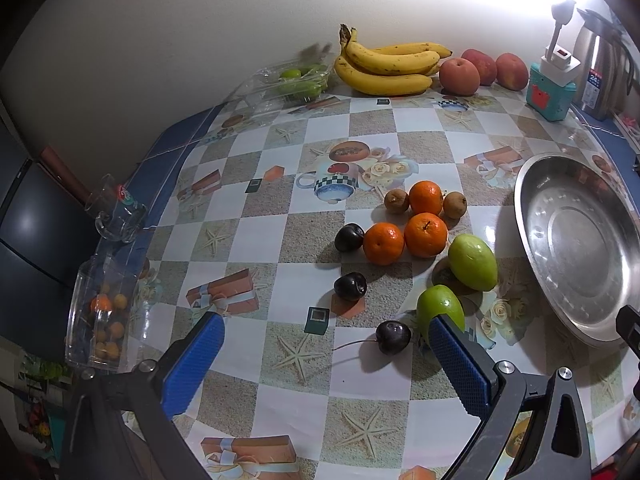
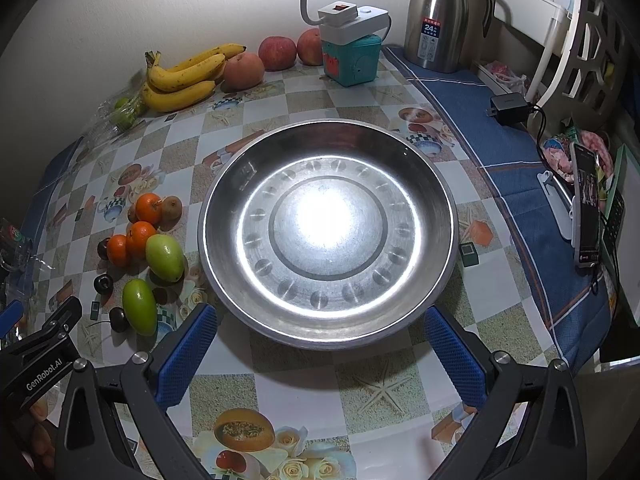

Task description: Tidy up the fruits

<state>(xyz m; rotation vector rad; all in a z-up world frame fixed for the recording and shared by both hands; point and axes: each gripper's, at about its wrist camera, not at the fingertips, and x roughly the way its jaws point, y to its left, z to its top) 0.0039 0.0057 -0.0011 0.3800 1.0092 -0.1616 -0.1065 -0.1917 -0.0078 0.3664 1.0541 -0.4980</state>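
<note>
Loose fruit lies on the checked tablecloth: three oranges point(image 1: 425, 235), two green mangoes point(image 1: 472, 256), three dark cherries point(image 1: 393, 337) and two small brown fruits point(image 1: 396, 201). An empty steel bowl point(image 2: 224, 184) stands to their right. My left gripper point(image 1: 325, 325) hovers open just before the nearest cherry, its right finger in front of the nearer mango point(image 1: 440, 305). My right gripper point(image 2: 320, 322) is open at the bowl's near rim, nothing between its fingers. The fruit cluster point(image 2: 138, 236) shows left of the bowl in the right wrist view.
Bananas point(image 1: 390, 66), apples point(image 1: 459, 76) and a clear box of green fruit point(image 1: 294, 80) line the back wall. A teal box with a lamp point(image 2: 351, 60), a steel flask point(image 2: 440, 16), a charger point(image 2: 509, 109) and a phone point(image 2: 586, 208) stand right. Glass jar point(image 1: 102, 312) and mug point(image 1: 116, 210) at left edge.
</note>
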